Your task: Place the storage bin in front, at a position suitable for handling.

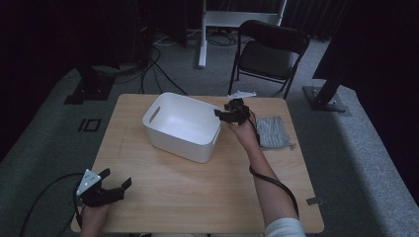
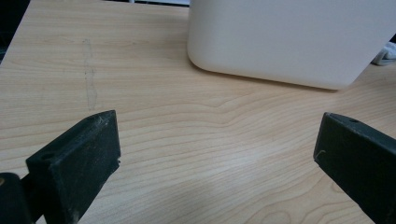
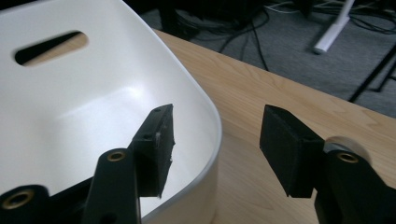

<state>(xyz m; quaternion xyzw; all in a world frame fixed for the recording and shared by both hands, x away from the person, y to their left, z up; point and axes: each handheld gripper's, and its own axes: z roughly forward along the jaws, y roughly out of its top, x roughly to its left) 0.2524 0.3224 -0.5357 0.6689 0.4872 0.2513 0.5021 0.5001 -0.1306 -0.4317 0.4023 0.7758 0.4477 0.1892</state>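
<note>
**Right gripper straddles the tub's rim**

The wooden desk (image 1: 197, 197) carries everything, with a dark folding chair (image 1: 269, 52) on the floor beyond its far edge at about 12 o'clock. On the desk, the white plastic tub (image 1: 180, 126) sits just up and left of centre, roughly at 11 o'clock, upright, with a slot handle cut in its left wall. A grey folded cloth (image 1: 272, 132) lies flat on the desk at about 2 o'clock, apart from the tub.

The right gripper (image 3: 215, 149) is at the tub's right-hand rim, at about 1 o'clock. Its jaws are half spread and stand on either side of the wall: one inside the tub, the other outside over the desk. A gap shows on both sides, so the pads do not press on the rim.

The left gripper (image 2: 217, 154) hangs over the desk's near left corner, at about 8 o'clock, well apart from the tub. Its jaws are spread wide with bare wood between them.
</note>
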